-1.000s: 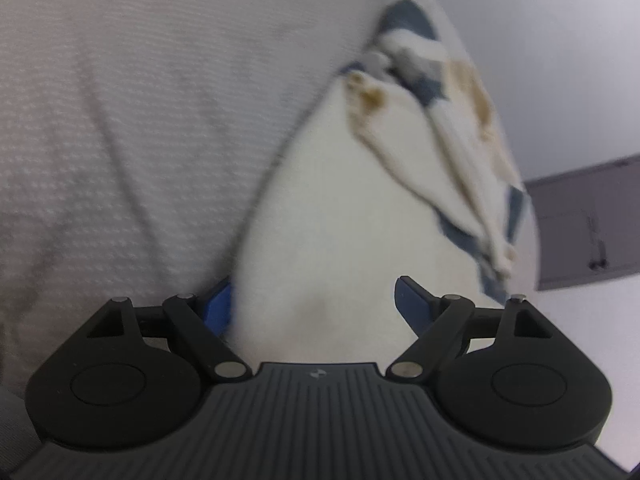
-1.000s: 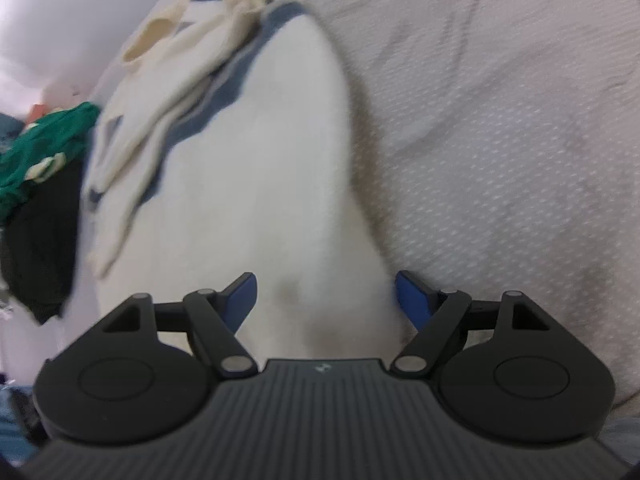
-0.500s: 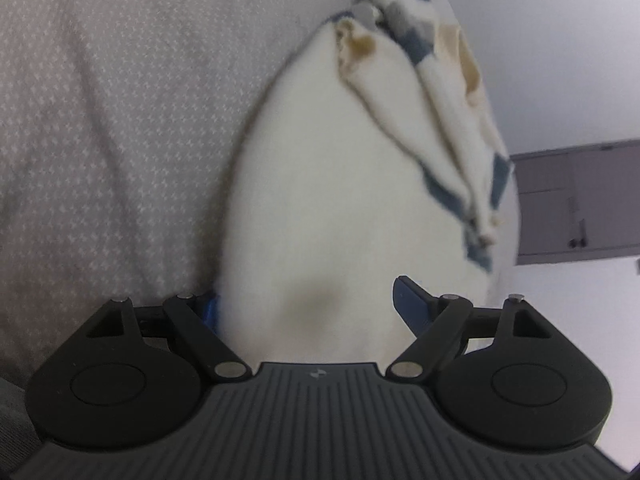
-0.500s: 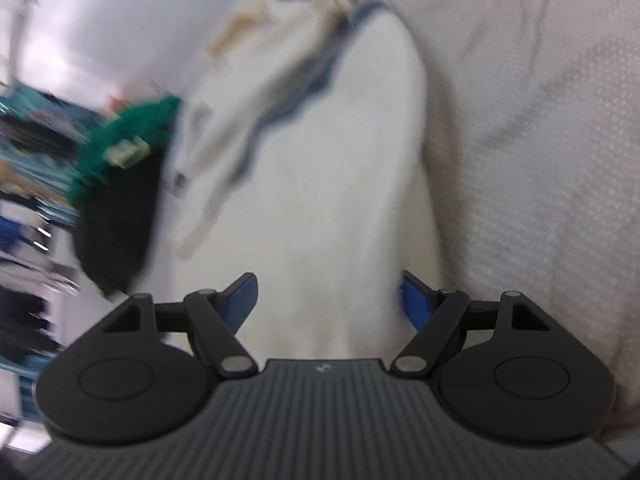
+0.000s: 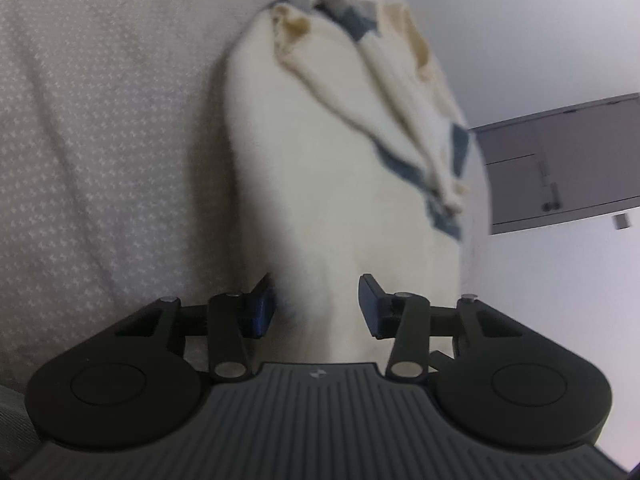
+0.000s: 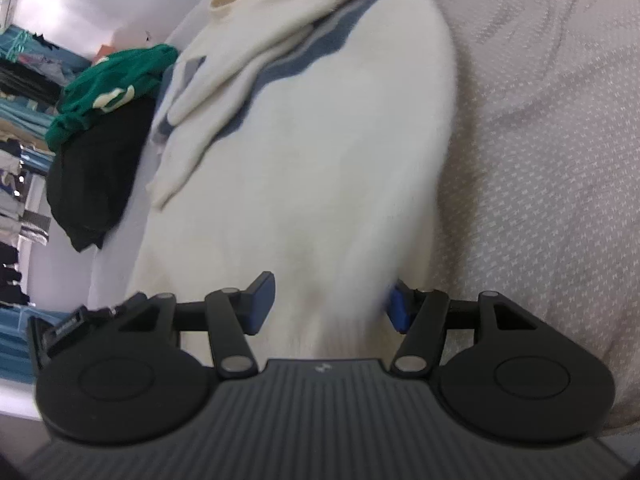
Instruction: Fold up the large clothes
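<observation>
A large cream sweater (image 5: 320,168) with blue stripes lies on a grey patterned bedspread (image 5: 100,128); it also shows in the right wrist view (image 6: 320,160). Its sleeves are folded over the far end. My left gripper (image 5: 316,306) has its blue pads either side of the sweater's near edge, with thick cloth between them. My right gripper (image 6: 328,304) straddles the sweater's edge the same way. Whether the pads press the cloth is unclear in both views.
A green garment (image 6: 112,88) and a black garment (image 6: 92,184) sit in a pile left of the sweater. Shelves of folded clothes (image 6: 20,120) stand at far left. A grey cabinet (image 5: 560,164) stands by the white wall. The bedspread (image 6: 540,140) extends right.
Both grippers' pads have moved closer together around the sweater's edge. Both views have tilted, and the sweater has shifted towards the middle of each view.
</observation>
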A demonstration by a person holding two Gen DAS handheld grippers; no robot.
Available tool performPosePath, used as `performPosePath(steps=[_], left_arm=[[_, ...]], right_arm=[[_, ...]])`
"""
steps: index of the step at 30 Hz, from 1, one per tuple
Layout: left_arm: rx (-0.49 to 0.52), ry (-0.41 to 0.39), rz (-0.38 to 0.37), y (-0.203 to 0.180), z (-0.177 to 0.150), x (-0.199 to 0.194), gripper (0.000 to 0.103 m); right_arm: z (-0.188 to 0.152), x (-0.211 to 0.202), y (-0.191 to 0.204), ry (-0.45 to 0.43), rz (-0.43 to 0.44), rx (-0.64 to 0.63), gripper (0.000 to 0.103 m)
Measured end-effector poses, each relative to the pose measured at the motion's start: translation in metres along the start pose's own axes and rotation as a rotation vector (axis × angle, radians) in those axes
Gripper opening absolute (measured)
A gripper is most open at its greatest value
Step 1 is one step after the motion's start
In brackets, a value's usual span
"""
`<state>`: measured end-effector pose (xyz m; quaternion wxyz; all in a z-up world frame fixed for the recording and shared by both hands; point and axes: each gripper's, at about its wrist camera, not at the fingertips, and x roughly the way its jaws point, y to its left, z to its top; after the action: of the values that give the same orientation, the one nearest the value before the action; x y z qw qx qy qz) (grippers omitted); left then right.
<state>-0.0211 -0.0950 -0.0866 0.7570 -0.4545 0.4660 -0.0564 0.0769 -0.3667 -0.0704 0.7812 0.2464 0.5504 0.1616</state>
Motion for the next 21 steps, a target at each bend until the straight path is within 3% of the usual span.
performPosePath(steps=[3,6,7,8,9,10,15,21], left_arm=[[-0.021,0.027,0.081,0.007,0.004,0.01,0.05],[-0.028,0.049,0.122,0.009,0.005,0.022,0.049],[-0.02,0.045,0.13,0.008,0.005,0.022,0.04],[-0.017,0.034,0.141,0.007,0.005,0.021,0.027],[-0.02,0.015,0.152,0.007,0.005,0.019,0.021],[-0.029,-0.001,0.144,0.007,0.005,0.015,0.013],[-0.062,-0.096,0.021,0.004,0.012,-0.02,0.009],[0.017,-0.228,-0.067,-0.023,0.02,-0.069,0.008]], right_arm=[[0.004,0.017,0.001,0.063,-0.096,-0.004,0.044],[0.004,0.025,0.011,0.058,-0.143,-0.041,0.032],[0.004,0.025,0.014,0.044,-0.149,-0.049,0.026],[0.004,0.023,0.016,0.027,-0.138,-0.055,0.023],[0.004,0.018,0.017,0.002,-0.128,-0.058,0.014],[0.002,0.01,0.016,-0.029,-0.111,-0.057,0.011],[0.004,-0.033,0.004,-0.139,0.029,-0.039,0.01],[-0.005,-0.079,0.006,-0.233,0.21,-0.058,0.008]])
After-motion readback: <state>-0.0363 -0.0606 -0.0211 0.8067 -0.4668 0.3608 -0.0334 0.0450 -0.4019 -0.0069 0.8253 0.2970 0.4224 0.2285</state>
